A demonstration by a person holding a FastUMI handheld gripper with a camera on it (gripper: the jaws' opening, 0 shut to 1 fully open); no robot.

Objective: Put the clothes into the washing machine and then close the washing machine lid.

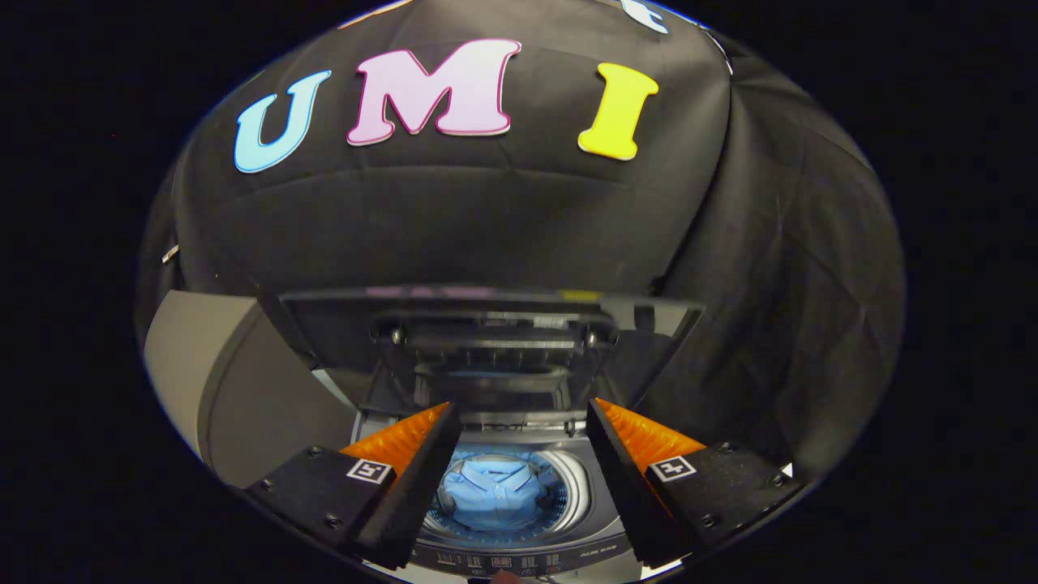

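Observation:
A light blue shirt [496, 492] lies folded in the round drum of the top-loading washing machine [585, 507], seen between and beyond my fingers. The machine's dark lid [486, 332] stands raised behind the drum, just beyond my fingertips, and mirrors the drum faintly. My gripper [523, 410] hangs above the machine's front, open, with nothing between its fingers. The control panel [519, 560] runs along the machine's near rim, below the fingers.
A grey appliance or cabinet [219, 373] stands close on the left of the washing machine. Black cloth walls close in behind and to the right of the machine.

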